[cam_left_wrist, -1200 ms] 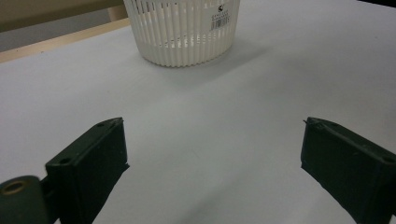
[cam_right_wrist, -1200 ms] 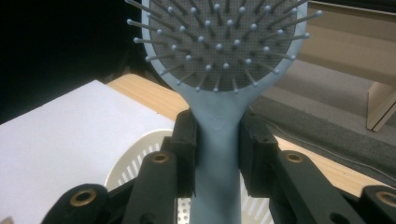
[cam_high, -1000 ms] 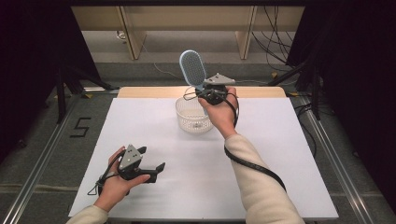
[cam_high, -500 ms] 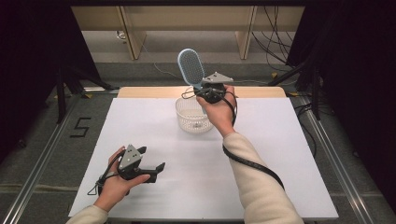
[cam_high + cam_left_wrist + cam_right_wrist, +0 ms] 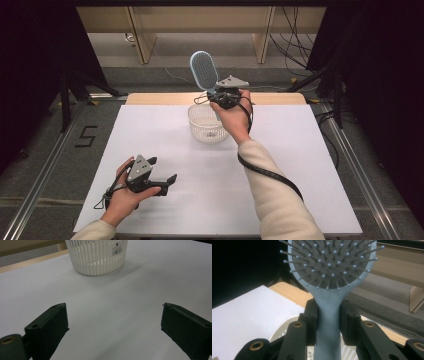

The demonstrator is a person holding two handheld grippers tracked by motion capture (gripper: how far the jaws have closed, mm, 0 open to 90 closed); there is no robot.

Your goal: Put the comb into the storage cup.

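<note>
A light blue hairbrush (image 5: 203, 70) stands upright in the air above the white ribbed basket (image 5: 206, 123) at the table's far middle. My right gripper (image 5: 220, 96) is shut on its handle (image 5: 328, 317), the bristled head (image 5: 329, 261) rising above the jaws. The basket's rim (image 5: 283, 331) shows just below the jaws in the right gripper view. Near the front left of the table my left gripper (image 5: 162, 172) rests low over the white surface, open, with nothing between its fingers (image 5: 47, 327). The basket (image 5: 97, 255) lies ahead of it in the left gripper view.
A white sheet (image 5: 300, 165) covers the table, with a wooden edge (image 5: 280, 98) at the back. Metal rails (image 5: 345, 145) run along both sides. Wooden furniture legs (image 5: 142, 40) and cables (image 5: 295, 45) lie on the floor behind.
The hairbrush head has tipped slightly to the left in the right gripper. The left hand has stayed where it was.
</note>
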